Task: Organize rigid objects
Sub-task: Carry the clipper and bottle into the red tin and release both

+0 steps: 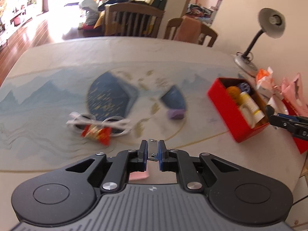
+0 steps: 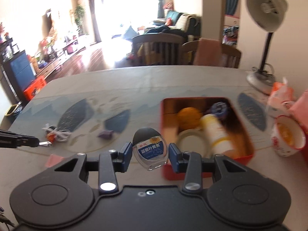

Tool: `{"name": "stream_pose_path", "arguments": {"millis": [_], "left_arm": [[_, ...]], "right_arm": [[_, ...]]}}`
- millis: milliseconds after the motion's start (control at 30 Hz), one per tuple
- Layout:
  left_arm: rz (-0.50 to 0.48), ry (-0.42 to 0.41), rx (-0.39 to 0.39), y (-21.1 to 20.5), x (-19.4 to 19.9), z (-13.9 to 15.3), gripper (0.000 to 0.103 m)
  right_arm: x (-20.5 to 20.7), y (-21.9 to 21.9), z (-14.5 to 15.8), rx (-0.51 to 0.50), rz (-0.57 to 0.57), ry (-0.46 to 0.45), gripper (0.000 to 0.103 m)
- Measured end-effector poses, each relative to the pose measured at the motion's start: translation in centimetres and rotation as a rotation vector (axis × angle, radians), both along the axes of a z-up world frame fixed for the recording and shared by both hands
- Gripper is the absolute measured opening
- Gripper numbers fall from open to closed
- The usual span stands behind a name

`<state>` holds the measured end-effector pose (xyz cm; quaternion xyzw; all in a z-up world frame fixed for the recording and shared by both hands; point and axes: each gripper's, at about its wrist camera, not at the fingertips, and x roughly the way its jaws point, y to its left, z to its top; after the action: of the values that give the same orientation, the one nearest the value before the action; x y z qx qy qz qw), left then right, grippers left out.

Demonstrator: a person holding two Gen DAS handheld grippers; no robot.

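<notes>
Your left gripper [image 1: 153, 151] has its jaws clamped on a small flat silver metal nail clipper [image 1: 152, 150], held lengthwise between the blue pads above the table. Your right gripper [image 2: 150, 152] grips a small clear plastic bottle with a black cap and a blue label [image 2: 149, 148], the bottle upright and a little tilted, just at the near left corner of the red box.

That open red rectangular box [image 2: 204, 173] sits on the right half of the pale patterned table [image 1: 134, 53]. Inside it you have an orange ball [image 2: 188, 119] at the far left, a dark blue ribbed round object [image 2: 218, 108] at the far right, a white tube with yellow bands [image 2: 216, 134] lying along the right side, and a clear roll of tape [image 2: 190, 144] at the near end — all close together, the tube touching the tape roll.

Out on the table to the left lie a white coiled cable [image 1: 100, 122] with a red-and-gold wrapped item [image 1: 96, 133] against it, and a small purple block [image 1: 176, 114] between the cable and the box. A pink scrap [image 1: 138, 175] shows just under your left jaws.

Right of the box stand a white paper cup with red print [image 2: 284, 146] holding something yellow, an orange-and-white packet [image 2: 279, 98], and a grey desk lamp [image 2: 266, 13] at the far corner.
</notes>
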<state>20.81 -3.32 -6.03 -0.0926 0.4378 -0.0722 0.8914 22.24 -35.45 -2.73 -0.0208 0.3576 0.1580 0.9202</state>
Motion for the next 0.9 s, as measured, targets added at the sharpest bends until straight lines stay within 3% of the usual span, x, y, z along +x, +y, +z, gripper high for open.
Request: {"name": "stream_pose_path", "arguments": {"millis": [400,900], "left_arm": [[-0.128,-0.086,0.021,-10.6,5.6,3.8,0.011],[-0.227,-0.069,0.078,-22.8,12.8,1.9,0.011]], "right_arm": [[3.8,-6.1,-0.4,-0.049,-0.039,-0.035,0.040],[9.8,-10.0,-3.6,-0.098,-0.031,0.042,0.040]]}}
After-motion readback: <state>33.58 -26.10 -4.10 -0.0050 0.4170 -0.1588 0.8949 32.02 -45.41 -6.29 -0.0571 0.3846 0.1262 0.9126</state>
